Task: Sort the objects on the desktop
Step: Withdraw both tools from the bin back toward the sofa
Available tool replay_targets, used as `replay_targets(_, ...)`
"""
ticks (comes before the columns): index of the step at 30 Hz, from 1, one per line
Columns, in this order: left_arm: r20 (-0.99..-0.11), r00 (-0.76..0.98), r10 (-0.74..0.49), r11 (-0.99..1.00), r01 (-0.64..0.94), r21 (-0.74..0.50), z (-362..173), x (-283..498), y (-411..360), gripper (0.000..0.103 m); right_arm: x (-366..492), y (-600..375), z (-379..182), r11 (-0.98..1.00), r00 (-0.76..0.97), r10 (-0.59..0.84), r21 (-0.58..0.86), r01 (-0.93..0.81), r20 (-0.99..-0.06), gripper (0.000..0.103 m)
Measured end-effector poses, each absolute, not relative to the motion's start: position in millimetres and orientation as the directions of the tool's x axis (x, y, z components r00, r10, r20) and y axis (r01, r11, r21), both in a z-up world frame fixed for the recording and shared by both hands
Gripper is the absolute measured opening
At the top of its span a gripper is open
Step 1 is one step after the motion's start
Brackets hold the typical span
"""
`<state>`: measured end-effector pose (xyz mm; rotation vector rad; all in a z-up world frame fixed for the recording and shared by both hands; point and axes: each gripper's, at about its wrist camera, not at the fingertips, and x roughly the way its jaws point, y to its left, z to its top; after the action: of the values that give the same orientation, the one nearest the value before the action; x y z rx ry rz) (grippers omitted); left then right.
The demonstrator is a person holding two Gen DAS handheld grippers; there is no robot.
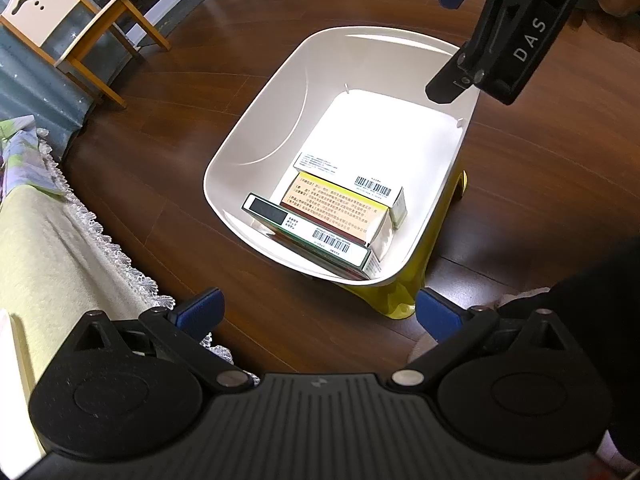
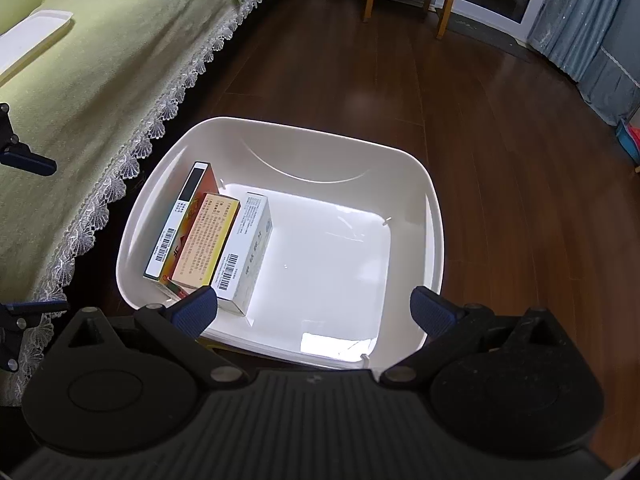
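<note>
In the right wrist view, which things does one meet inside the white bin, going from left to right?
Box with black panel and green edge → yellow and orange box → white box with barcode → bare bin floor → right wall of the white bin.

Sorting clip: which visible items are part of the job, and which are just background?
Job: white bin; green-edged box; yellow box; white box; left gripper, right gripper, both open.
Background: wooden chair; green cover; white tray.
</note>
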<state>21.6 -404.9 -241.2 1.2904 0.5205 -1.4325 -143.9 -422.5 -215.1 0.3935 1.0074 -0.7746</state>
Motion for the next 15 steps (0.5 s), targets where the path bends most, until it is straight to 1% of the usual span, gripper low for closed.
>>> replay_targets(8,-0.883,0.198,-0.426,-0.275,0.901,0.335,-234,24,-396,0.102,-144,-419,-210,0.676,0.313,-0.398,-0.045,0.735,-0.862,0.102)
replay_targets(15,-0.851,0.254,-0.46,-0.163,0.918,0.362,-218,37,-374,0.102,-136,-414,-198,0.689,0.347,-0.402,-0.031,0.724,-0.847,0.102)
